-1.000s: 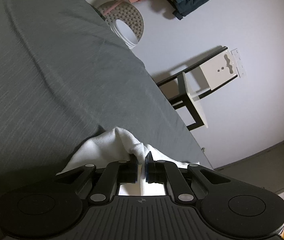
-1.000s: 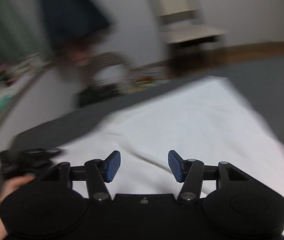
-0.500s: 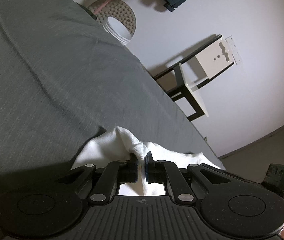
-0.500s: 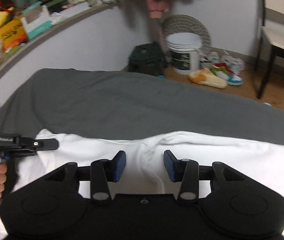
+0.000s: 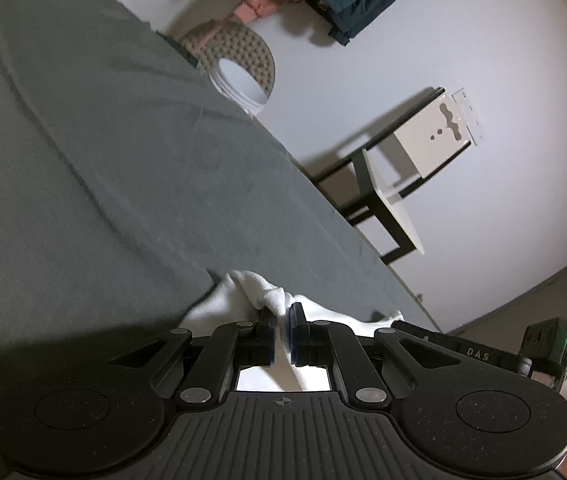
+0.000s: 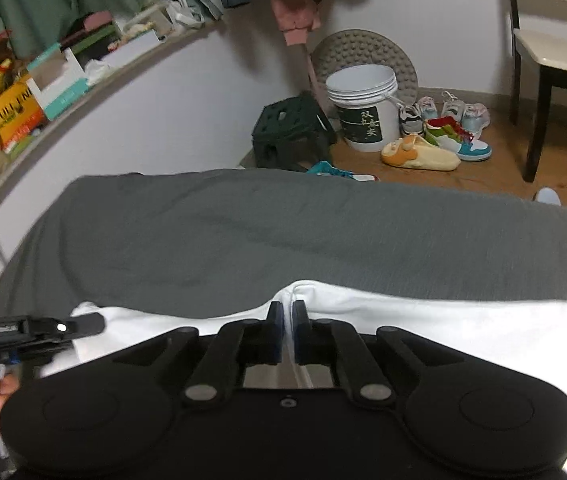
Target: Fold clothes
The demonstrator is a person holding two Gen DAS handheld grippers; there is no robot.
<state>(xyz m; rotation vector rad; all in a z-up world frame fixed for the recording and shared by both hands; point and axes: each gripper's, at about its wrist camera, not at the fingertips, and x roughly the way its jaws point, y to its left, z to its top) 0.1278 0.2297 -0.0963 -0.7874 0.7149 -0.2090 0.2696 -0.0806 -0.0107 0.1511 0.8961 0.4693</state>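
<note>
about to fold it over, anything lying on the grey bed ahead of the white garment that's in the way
Nothing visible. Both the left gripper and right gripper are shut on the white garment, and the grey bedsheet ahead shows only cloth.

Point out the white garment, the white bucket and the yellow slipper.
white garment (image 6: 463,316), right wrist view, flat part right of the gripper
white bucket (image 6: 363,120), right wrist view, front wall
yellow slipper (image 6: 423,156), right wrist view, upper

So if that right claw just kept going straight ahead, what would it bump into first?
The right claw is shut on the white garment's edge, so the cloth is already there. Beyond it, the claw would probably skim the grey bed sheet; depth is hard to judge.
</note>
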